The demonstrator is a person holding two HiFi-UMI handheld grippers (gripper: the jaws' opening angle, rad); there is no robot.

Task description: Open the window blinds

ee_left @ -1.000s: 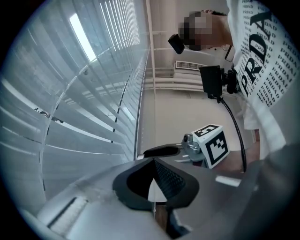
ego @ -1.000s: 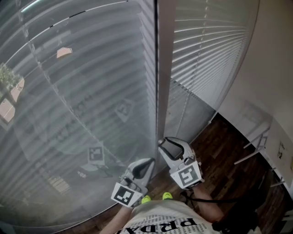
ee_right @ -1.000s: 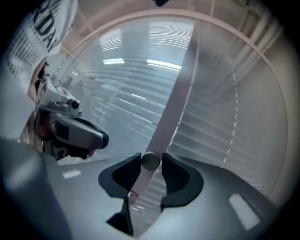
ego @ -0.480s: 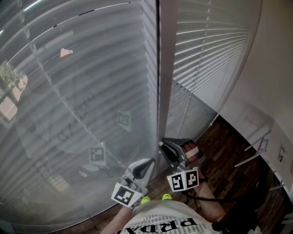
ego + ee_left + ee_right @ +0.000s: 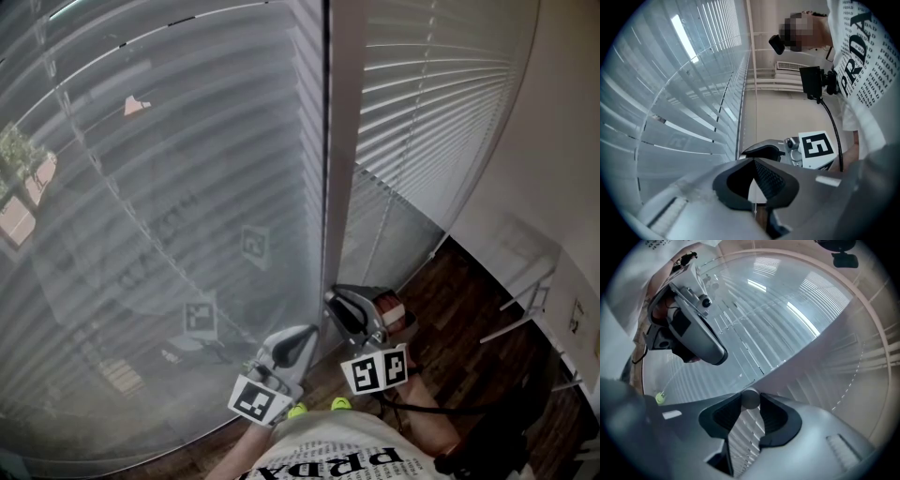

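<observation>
Two slatted window blinds hang here, a wide left blind and a right blind, with a white frame post between them. My right gripper sits at the foot of the post, shut on the round end of the tilt wand. My left gripper is just below and left of it, shut on a thin pull cord. Two yellow-green cord knobs hang near my waist. The left gripper view shows the right gripper just ahead; the right gripper view shows the left gripper.
Dark wood floor runs to the right under the blinds. A white wall closes the right side, with thin metal legs of some furniture against it. A black cable trails from my right hand.
My right gripper has rolled on the wand, so its marker cube now faces lower and a hand shows behind it. The left gripper has stayed put.
</observation>
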